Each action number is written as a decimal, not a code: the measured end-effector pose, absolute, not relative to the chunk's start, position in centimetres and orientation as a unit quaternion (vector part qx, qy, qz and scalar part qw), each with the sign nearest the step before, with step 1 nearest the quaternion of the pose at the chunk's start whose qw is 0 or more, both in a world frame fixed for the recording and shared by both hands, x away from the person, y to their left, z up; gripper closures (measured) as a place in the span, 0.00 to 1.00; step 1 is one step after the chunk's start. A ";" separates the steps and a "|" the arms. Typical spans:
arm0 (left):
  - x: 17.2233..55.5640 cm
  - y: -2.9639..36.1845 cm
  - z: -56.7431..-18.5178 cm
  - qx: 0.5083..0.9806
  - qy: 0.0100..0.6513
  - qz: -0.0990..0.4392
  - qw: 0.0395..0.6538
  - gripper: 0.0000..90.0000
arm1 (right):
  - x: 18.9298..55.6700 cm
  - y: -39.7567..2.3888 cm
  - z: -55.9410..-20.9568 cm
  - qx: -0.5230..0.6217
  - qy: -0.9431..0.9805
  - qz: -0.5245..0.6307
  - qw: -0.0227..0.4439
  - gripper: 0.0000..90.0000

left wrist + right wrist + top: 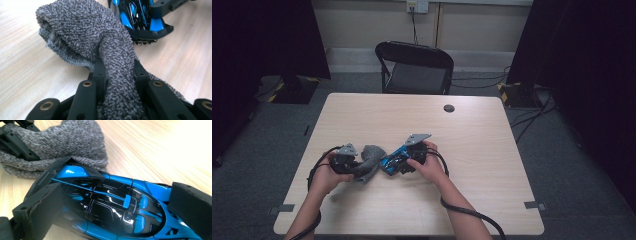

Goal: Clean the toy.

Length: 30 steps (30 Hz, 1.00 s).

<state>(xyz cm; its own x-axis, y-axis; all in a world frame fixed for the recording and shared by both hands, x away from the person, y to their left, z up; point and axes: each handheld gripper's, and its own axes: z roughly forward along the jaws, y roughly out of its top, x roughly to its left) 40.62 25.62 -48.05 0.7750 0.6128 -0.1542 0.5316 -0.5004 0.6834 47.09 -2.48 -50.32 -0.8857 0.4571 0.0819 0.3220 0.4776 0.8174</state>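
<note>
Broadly, a pale wooden table [492, 150] takes up the middle of the high view, with a black folding chair [416, 67] standing beyond its far edge and a small dark round cap [449, 108] set into the top near that edge — both well apart from the work. Near the front edge, the left gripper [354, 167] is clamped narrow on a grey knitted cloth [371, 156], and the right gripper [399, 164] holds a blue and black toy car [391, 164] across its body; cloth and car lie just beside each other on the wood. From above, hands and gripper bodies cover most of both things. The left gripper view gives the cloth's [100, 37] looped weave and stitched hem, bunched between the jaws. The right gripper view gives the car's [110, 207] glossy shell between two foam pads [187, 205], with the cloth [72, 142] touching its end.
</note>
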 end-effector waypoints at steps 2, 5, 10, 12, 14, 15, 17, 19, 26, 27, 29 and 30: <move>40.3 26.0 -47.9 0.863 0.332 0.054 0.376 0.79 | 47.1 -2.5 -50.3 0.228 0.856 0.458 0.074 0.00; 40.0 26.7 -47.4 0.863 0.332 0.057 0.376 0.79 | 47.1 -2.5 -50.3 0.228 0.856 0.458 0.074 0.00; 39.9 28.1 -46.2 0.845 0.351 0.074 0.397 0.79 | 47.1 -2.5 -50.3 0.227 0.856 0.458 0.075 0.00; 40.3 28.4 -45.5 0.838 0.358 0.090 0.401 0.79 | 47.1 -2.5 -50.3 0.227 0.856 0.458 0.074 0.00; 40.9 28.3 -44.9 0.832 0.364 0.100 0.406 0.79 | 47.1 -2.5 -50.3 0.227 0.856 0.458 0.075 0.00; 41.2 28.1 -44.7 0.831 0.363 0.105 0.409 0.78 | 47.1 -2.5 -50.3 0.227 0.856 0.458 0.074 0.00; 42.0 27.5 -44.4 0.833 0.356 0.116 0.407 0.78 | 47.1 -2.5 -50.3 0.227 0.856 0.458 0.074 0.00; 42.5 27.2 -44.3 0.835 0.352 0.121 0.405 0.77 | 47.1 -2.5 -50.3 0.227 0.856 0.458 0.074 0.00; 45.5 24.4 -44.6 0.835 0.354 0.121 0.403 0.77 | 47.1 -2.5 -50.3 0.227 0.856 0.458 0.074 0.00; 46.2 23.7 -44.6 0.838 0.352 0.118 0.399 0.77 | 47.1 -2.5 -50.3 0.228 0.856 0.458 0.074 0.00; 46.9 23.0 -44.5 0.839 0.351 0.114 0.400 0.78 | 47.1 -2.5 -50.3 0.228 0.856 0.458 0.075 0.00; 47.2 22.7 -44.6 0.839 0.351 0.111 0.401 0.78 | 47.1 -2.5 -50.3 0.228 0.856 0.458 0.074 0.00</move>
